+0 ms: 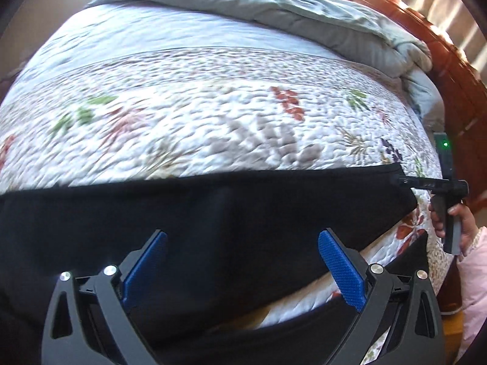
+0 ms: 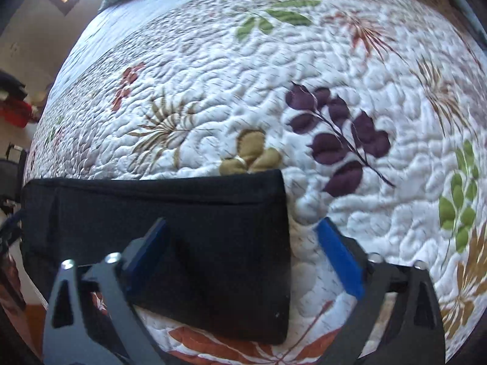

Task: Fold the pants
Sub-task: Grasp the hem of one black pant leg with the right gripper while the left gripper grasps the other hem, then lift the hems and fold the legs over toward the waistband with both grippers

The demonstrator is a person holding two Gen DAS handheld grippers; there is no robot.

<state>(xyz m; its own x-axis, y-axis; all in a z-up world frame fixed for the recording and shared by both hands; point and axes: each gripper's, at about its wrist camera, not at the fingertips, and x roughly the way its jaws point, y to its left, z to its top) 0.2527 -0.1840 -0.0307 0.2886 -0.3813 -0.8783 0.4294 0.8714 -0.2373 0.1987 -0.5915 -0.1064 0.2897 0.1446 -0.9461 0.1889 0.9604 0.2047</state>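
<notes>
The black pants [image 1: 213,213] are spread on the quilt [image 1: 213,106]; the left gripper [image 1: 243,249] and right gripper [image 2: 242,243] are held wide apart, holding nothing.

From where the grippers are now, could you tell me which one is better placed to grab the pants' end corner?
Right, I'd judge. The right gripper has open jaws straddling the black pants' corner edge, while the left gripper hovers open over mid-fabric.

Bare quilt [image 2: 350,97] beyond pants [image 2: 170,213]; duvet [image 1: 274,9] far.

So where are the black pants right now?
The black pants lie on the floral quilt at the bed's near edge, beneath both open tongs, just below a tan flower.
</notes>
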